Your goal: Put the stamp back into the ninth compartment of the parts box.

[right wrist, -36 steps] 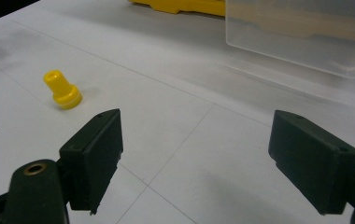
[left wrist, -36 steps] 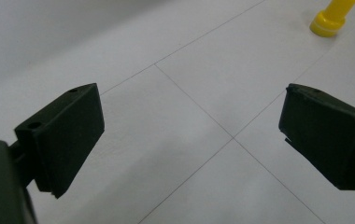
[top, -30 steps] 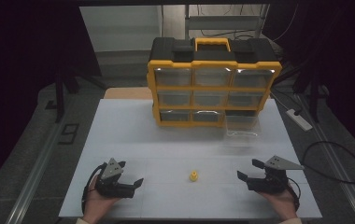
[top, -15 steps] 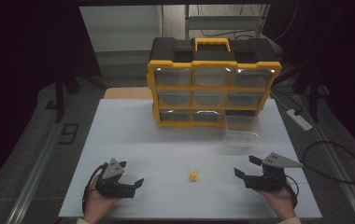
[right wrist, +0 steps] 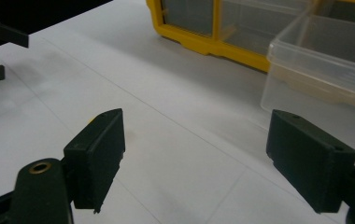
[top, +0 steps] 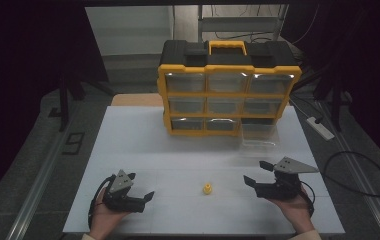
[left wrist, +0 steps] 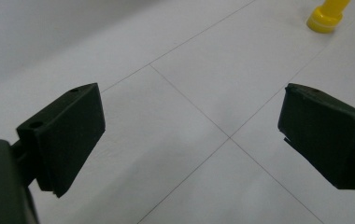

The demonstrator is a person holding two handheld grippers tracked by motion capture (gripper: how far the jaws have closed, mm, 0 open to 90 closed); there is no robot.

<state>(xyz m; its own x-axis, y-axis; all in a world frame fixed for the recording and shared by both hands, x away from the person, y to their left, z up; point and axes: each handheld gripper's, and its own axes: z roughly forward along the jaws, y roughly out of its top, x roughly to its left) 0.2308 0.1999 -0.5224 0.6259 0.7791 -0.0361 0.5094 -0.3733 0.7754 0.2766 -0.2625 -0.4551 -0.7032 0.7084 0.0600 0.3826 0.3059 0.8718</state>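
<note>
A small yellow piece (top: 207, 189) stands on the white table (top: 143, 145) near its front edge, between my two grippers. My left gripper (top: 141, 185) rests at the front left, open, with nothing between its jaws. In the left gripper view its jaws (left wrist: 192, 135) stand wide apart over bare table, with the yellow piece (left wrist: 327, 14) far off at the top right. My right gripper (top: 255, 172) sits at the front right, open and empty, pointing left. The right gripper view looks past its own spread jaws (right wrist: 194, 154) toward a clear plastic drawer (right wrist: 325, 65).
A yellow and black drawer organizer (top: 226, 95) stands upright at the back of the table. The clear drawer (top: 259, 137) lies on the table before its lower right corner. A white power strip (top: 320, 128) and a black cable (top: 358, 175) lie right of the table.
My right gripper has drifted slightly left toward the yellow piece. The left gripper and the piece have not moved.
</note>
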